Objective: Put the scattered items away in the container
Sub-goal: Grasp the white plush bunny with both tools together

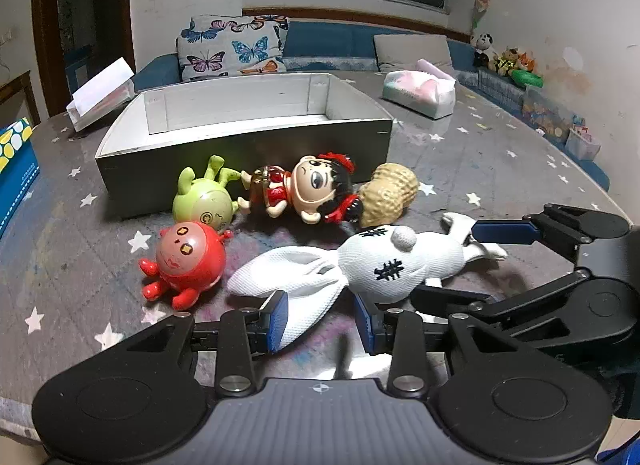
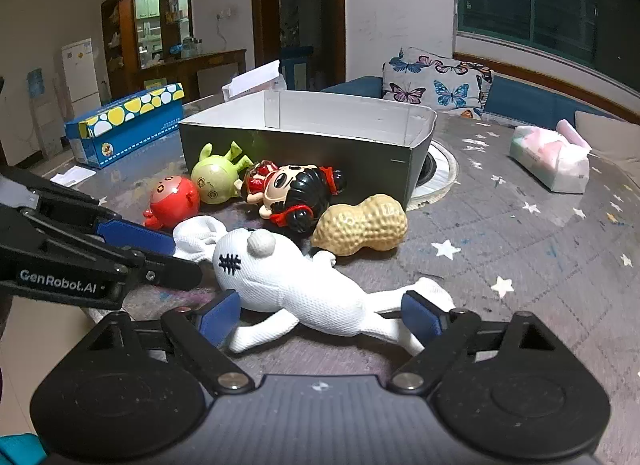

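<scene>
A white knitted rabbit (image 1: 384,265) lies on the star-patterned table in front of the open grey box (image 1: 248,153). My left gripper (image 1: 320,323) is open around the rabbit's long ears. My right gripper (image 2: 320,317) is open around its body and legs (image 2: 320,301); it also shows at the right of the left wrist view (image 1: 480,265). Behind the rabbit lie a red round toy (image 1: 188,261), a green round toy (image 1: 204,197), a black-haired doll (image 1: 308,189) and a peanut toy (image 1: 388,195). The box (image 2: 304,145) looks empty inside.
A blue box with yellow dots (image 2: 124,129) stands left of the grey box. A tissue pack (image 2: 552,161) lies at the right. A white folded card (image 1: 100,93) sits behind the box. A butterfly cushion (image 1: 232,47) rests on the sofa beyond.
</scene>
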A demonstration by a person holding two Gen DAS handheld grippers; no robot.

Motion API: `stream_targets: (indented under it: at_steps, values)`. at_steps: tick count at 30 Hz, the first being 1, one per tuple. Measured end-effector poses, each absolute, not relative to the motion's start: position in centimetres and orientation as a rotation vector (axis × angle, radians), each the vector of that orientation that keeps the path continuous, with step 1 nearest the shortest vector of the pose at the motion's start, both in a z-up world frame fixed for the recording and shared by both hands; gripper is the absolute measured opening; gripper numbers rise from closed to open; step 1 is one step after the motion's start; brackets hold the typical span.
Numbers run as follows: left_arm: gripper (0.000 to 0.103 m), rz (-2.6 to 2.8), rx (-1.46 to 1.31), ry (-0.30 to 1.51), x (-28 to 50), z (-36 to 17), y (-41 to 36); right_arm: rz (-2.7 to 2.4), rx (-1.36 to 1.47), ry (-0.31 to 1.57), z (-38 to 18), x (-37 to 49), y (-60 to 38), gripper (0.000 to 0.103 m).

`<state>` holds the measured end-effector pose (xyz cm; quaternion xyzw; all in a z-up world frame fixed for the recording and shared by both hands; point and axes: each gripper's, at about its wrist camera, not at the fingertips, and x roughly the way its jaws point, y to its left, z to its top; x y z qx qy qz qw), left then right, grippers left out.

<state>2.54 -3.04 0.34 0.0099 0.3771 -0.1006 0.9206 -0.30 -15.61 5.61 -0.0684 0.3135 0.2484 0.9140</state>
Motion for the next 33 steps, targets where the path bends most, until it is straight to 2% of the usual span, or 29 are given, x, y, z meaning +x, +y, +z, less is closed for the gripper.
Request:
stream_targets:
  at_steps: [16, 19, 23, 26, 30, 33]
  values:
    - [0.036, -0.29, 0.127, 0.788, 4.9, -0.7, -3.0, 0.577, -0.224, 0.684, 5.4, 1.4, -14.5, 0.073]
    - [0.032, -0.298, 0.117, 0.796, 5.5, -1.0, -2.9, 0.587, -0.23, 0.695, 5.1, 1.8, -14.3, 0.067]
    - [0.017, -0.304, 0.1, 0.801, 6.1, -1.2, -2.6, 0.606, -0.231, 0.702, 5.1, 2.1, -14.1, 0.063]
    - [0.011, -0.308, 0.072, 0.8, 6.2, -1.2, -2.2, 0.607, -0.232, 0.701, 5.0, 2.1, -14.1, 0.058]
    - [0.008, -0.32, 0.057, 0.785, 5.9, -0.8, -2.1, 0.609, -0.22, 0.706, 5.2, 2.0, -14.4, 0.04]
    - [0.007, -0.335, 0.05, 0.769, 5.4, -0.2, -2.1, 0.608, -0.216, 0.696, 5.6, 1.5, -14.6, 0.037]
